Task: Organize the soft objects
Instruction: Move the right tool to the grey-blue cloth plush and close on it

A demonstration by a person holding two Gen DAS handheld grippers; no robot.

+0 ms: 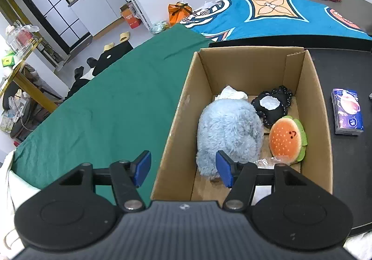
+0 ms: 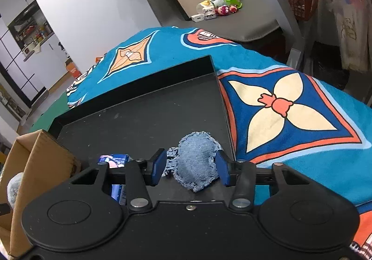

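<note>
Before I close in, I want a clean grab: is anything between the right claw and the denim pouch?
Nothing visible. The denim pouch lies on the black tray, already between the right claw's pads.

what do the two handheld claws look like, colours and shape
Both look alike. The left claw and the right claw each have two blue rectangular pads on black angular fingers, joined by silver pivot bolts. Below sits a ribbed dark grey body flanked by two round black discs with raised circular centres. No cables, sleeves or hands show in either view.
</note>
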